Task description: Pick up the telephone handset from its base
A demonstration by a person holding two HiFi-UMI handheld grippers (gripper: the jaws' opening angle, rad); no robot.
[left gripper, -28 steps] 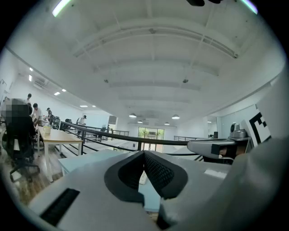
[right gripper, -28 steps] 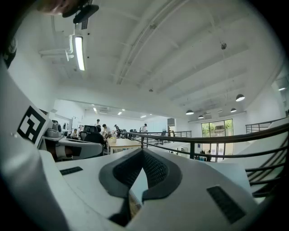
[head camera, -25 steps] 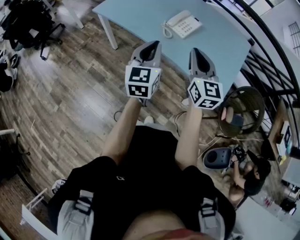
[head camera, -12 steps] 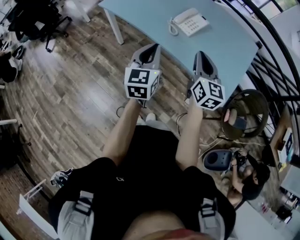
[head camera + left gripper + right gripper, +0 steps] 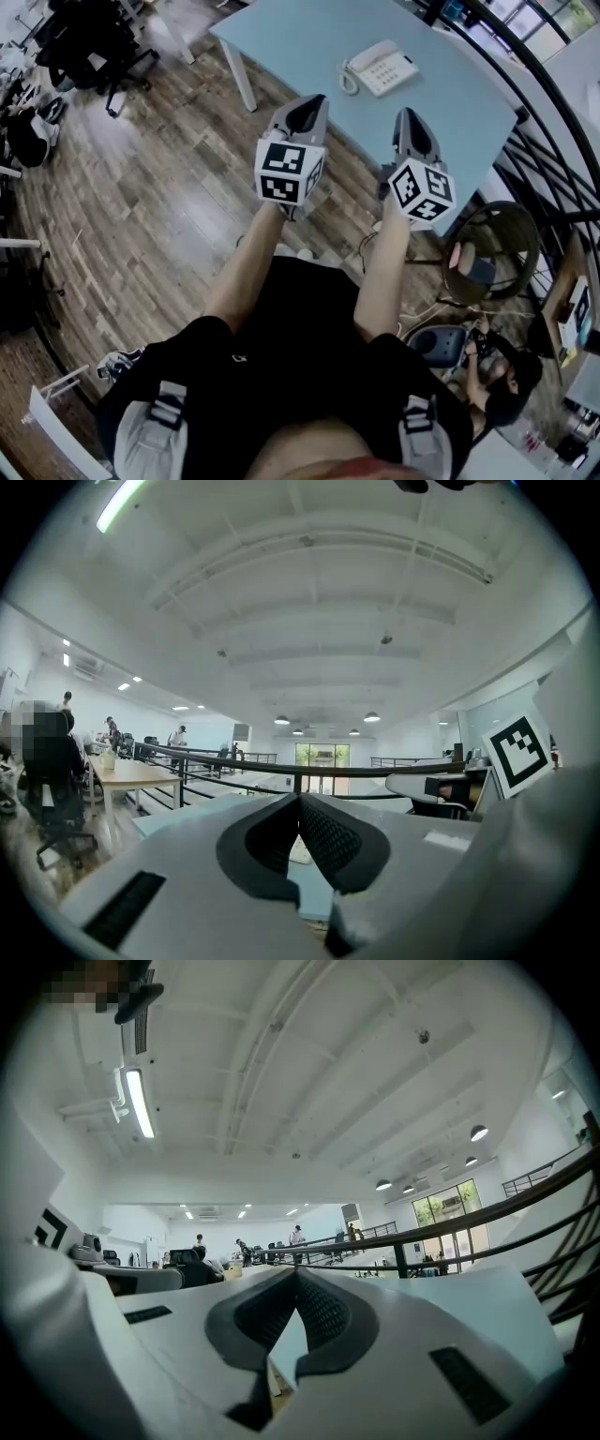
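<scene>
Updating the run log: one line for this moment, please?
left gripper: shut, empty | right gripper: shut, empty | telephone: on table, untouched, ahead of both grippers

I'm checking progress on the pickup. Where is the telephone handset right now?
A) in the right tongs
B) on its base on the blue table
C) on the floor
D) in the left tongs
B: the handset lies on its base on the table, ahead of the left tongs and right tongs, both shut on nothing.

The right claw (image 5: 410,116) has rolled slightly and edged toward the telephone (image 5: 380,67).
</scene>
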